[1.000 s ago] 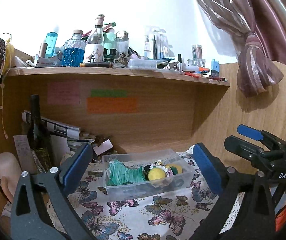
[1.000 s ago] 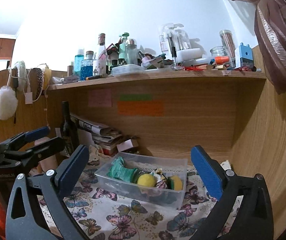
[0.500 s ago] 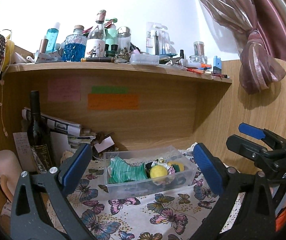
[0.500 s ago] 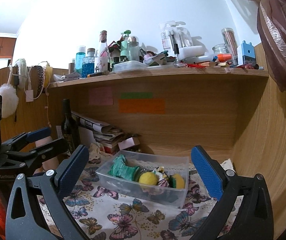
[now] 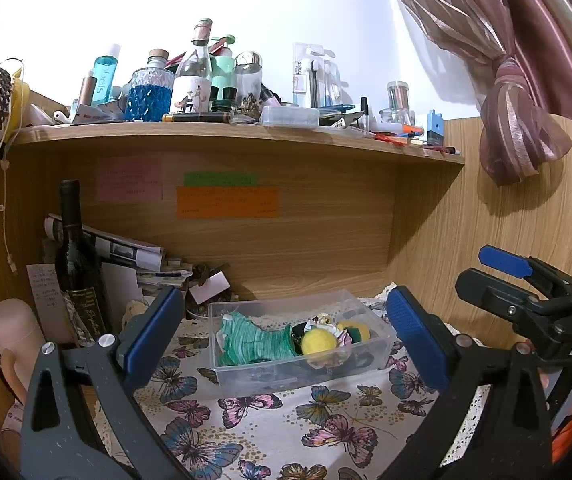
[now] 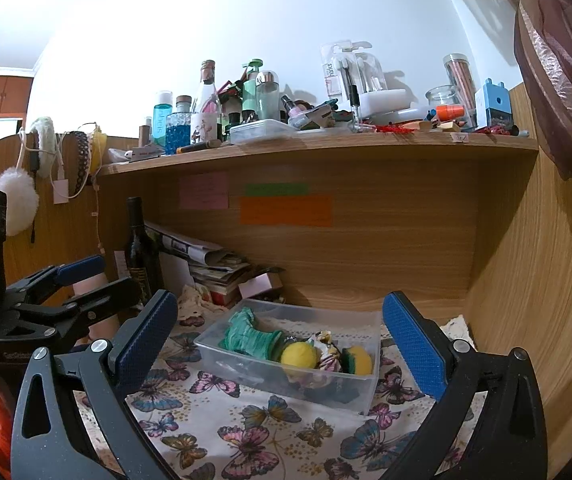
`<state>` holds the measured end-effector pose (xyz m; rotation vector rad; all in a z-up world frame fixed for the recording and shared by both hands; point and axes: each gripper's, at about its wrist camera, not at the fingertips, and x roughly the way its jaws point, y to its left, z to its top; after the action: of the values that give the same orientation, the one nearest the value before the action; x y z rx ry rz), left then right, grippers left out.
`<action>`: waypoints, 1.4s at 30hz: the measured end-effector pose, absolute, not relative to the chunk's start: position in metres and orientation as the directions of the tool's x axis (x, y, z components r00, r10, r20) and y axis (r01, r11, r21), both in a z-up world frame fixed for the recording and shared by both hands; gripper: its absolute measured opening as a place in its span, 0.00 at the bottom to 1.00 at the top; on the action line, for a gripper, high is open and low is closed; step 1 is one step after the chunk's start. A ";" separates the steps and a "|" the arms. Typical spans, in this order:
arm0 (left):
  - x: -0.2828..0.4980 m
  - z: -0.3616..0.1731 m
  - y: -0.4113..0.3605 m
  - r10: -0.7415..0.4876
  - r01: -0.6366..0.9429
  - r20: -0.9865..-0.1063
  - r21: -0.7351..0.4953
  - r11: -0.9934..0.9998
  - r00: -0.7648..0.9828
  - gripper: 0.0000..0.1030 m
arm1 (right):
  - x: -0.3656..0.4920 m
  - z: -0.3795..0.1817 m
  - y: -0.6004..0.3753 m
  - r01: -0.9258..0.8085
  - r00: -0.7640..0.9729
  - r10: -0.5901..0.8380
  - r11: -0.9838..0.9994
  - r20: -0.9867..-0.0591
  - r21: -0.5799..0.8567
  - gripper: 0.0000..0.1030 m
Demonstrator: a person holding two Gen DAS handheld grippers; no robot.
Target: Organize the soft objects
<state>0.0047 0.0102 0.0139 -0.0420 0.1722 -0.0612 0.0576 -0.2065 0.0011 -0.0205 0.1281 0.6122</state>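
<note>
A clear plastic box (image 5: pixel 245 376) (image 6: pixel 245 368) stands on the butterfly cloth under the shelf. In it lie a green knitted piece (image 5: pixel 253 342) (image 6: pixel 251 338), a yellow ball (image 5: pixel 318 341) (image 6: pixel 298 355), a patterned scrunchie (image 6: pixel 328 354) and a yellow-green sponge (image 6: pixel 360 359). My left gripper (image 5: pixel 286 336) is open and empty, held back from the box. My right gripper (image 6: pixel 279 338) is open and empty, also back from the box. Each gripper shows at the edge of the other's view.
A dark wine bottle (image 5: pixel 75 264) stands at the left beside stacked papers (image 5: pixel 125 248). A pink cylinder (image 5: pixel 15 340) is at the far left. The shelf (image 5: pixel 245 136) above holds many bottles. Wood walls close in the back and right. A curtain (image 5: pixel 514 128) hangs at right.
Both grippers have drawn back and risen slightly, so the box sits a little lower and farther in view. Both stay open and empty.
</note>
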 end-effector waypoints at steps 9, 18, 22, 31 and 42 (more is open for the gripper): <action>0.005 0.014 0.010 -0.065 0.057 -0.170 -0.048 0.997 0.983 1.00 | 0.056 0.001 -0.206 -0.574 0.811 0.572 0.819 -0.123 0.021 1.00; 0.005 0.014 0.010 -0.062 0.054 -0.172 -0.049 0.997 0.983 1.00 | 0.057 0.001 -0.206 -0.573 0.812 0.571 0.819 -0.124 0.021 1.00; 0.005 0.014 0.010 -0.062 0.054 -0.171 -0.048 0.997 0.983 1.00 | 0.056 0.000 -0.206 -0.574 0.811 0.572 0.818 -0.124 0.024 1.00; 0.004 0.015 0.010 -0.061 0.053 -0.171 -0.050 0.997 0.983 1.00 | 0.056 0.000 -0.205 -0.572 0.812 0.570 0.820 -0.124 0.022 1.00; 0.004 0.015 0.008 -0.058 0.050 -0.174 -0.054 0.997 0.983 1.00 | 0.056 0.000 -0.206 -0.573 0.811 0.571 0.819 -0.124 0.024 1.00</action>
<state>0.0044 0.0080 0.0149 -0.0497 0.1763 -0.0544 0.0563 -0.2059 0.0001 -0.0149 0.1277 0.6111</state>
